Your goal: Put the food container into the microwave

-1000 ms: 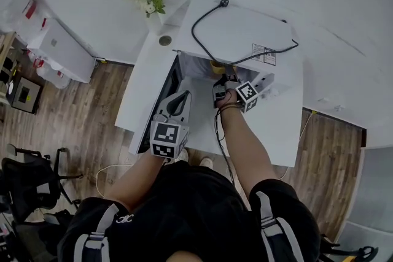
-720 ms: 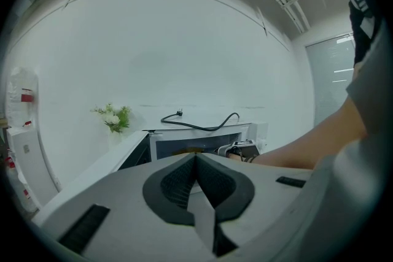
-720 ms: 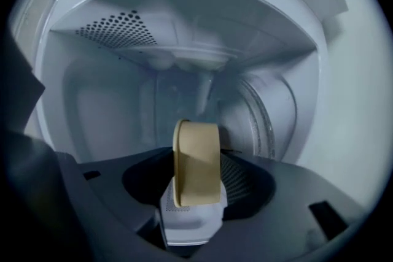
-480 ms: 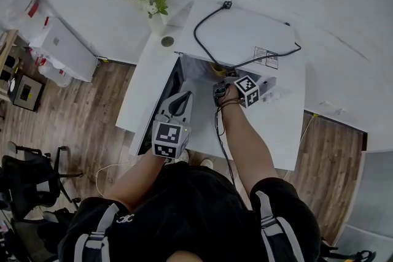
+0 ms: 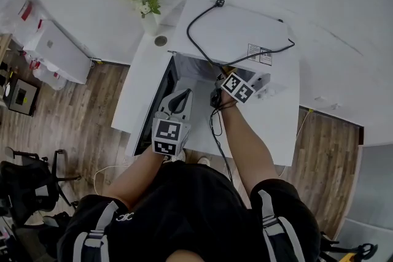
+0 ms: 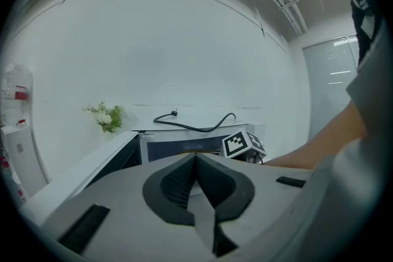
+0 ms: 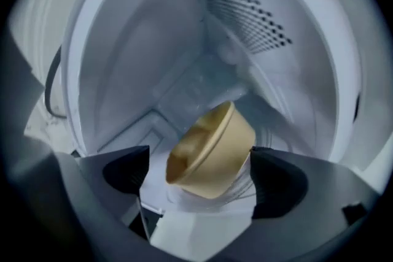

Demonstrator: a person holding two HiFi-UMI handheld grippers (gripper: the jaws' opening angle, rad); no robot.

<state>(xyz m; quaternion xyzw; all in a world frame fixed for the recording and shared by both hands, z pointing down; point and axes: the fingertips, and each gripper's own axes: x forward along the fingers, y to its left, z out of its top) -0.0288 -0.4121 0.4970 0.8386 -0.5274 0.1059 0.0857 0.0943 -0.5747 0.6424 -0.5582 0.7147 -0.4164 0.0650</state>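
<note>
The tan round food container (image 7: 212, 150) sits tilted in view on the glass turntable inside the white microwave (image 5: 245, 34). My right gripper (image 7: 201, 173) reaches into the cavity and is open, one jaw on each side of the container; the right pad (image 7: 276, 178) is close to its rim. In the head view the right gripper (image 5: 228, 78) is at the microwave's mouth, fingertips hidden. The microwave door (image 5: 161, 95) stands open to the left. My left gripper (image 5: 178, 98) hovers in front of the door, shut (image 6: 196, 175) with nothing in it.
A black power cord (image 5: 233, 58) lies looped on the microwave's top. A vase of white flowers (image 5: 147, 6) stands on the white table (image 5: 138, 89) at the back left. A white cabinet (image 5: 55, 49) and a black chair (image 5: 31, 181) are on the wooden floor to the left.
My right gripper has pushed a little farther into the microwave's mouth and its marker cube has turned. The left gripper has stayed almost still.
</note>
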